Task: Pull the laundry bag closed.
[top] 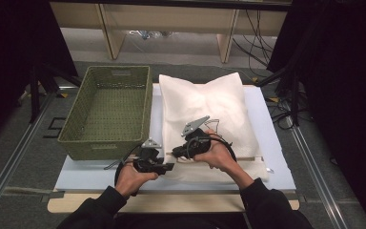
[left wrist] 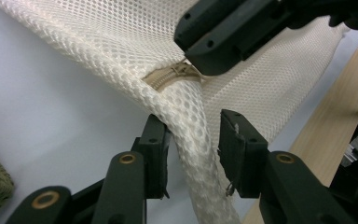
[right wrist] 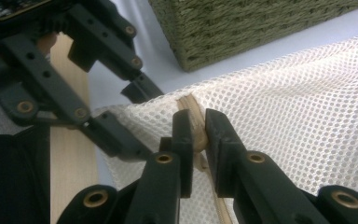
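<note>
The mesh bag [left wrist: 121, 56] lies beside the basket [top: 107, 109] — the right gripper [right wrist: 196, 133] pinches its zipper [right wrist: 191, 116], the left gripper [left wrist: 191, 140] stands open around its edge.

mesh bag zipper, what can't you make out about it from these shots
- Zipper pull: in the left gripper view, the right tongs cover the zipper past its first teeth.
- Zipper tape: in the right gripper view, pinched between the pads.
- Mesh bag contents: the weave hides them in the high view.
</note>
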`<state>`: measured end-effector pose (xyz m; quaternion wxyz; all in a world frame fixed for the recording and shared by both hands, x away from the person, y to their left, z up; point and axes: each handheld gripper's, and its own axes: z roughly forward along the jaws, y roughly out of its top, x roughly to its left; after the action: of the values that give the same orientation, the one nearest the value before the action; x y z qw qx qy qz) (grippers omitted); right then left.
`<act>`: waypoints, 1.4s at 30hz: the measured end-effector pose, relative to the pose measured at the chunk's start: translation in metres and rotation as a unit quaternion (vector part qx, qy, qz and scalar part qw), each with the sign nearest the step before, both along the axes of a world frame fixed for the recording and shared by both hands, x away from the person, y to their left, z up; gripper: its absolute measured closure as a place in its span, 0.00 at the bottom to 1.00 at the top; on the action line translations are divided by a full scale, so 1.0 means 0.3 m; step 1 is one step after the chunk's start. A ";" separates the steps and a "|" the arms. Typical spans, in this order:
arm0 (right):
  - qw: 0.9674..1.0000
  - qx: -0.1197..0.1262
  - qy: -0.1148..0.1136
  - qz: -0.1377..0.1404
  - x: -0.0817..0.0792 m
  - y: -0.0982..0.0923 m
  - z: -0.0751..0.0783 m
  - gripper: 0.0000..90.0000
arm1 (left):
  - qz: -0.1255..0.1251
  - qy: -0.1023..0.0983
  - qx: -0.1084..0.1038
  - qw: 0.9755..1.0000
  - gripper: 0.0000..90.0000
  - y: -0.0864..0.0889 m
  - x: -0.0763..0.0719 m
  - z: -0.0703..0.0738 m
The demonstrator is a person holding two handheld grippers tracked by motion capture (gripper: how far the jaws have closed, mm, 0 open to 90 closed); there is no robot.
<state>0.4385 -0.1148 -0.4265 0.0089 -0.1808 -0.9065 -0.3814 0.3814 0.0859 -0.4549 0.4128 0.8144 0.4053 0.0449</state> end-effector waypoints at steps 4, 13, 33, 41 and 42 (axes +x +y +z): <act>1.000 0.002 0.005 -0.003 0.001 -0.001 -0.005 0.92 | -0.001 0.005 -0.004 1.000 0.71 0.002 0.005 0.001; 0.999 0.035 0.032 -0.028 0.006 -0.027 -0.017 0.92 | -0.004 0.004 0.011 1.000 0.89 -0.006 0.001 -0.002; 0.998 0.043 0.028 -0.041 -0.006 -0.037 -0.014 0.94 | -0.010 0.001 0.016 1.000 0.85 -0.014 -0.005 -0.005; 0.999 0.031 0.021 -0.028 -0.011 -0.039 -0.018 0.97 | 0.007 0.013 -0.021 1.000 0.67 -0.002 0.007 -0.004; 0.999 0.032 0.019 -0.029 -0.012 -0.036 -0.021 0.97 | 0.017 0.018 -0.035 0.999 0.65 -0.006 0.007 -0.006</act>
<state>0.4349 -0.1257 -0.4327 0.0210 -0.2139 -0.8879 -0.4068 0.3834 0.0842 -0.4567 0.4327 0.7930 0.4283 0.0228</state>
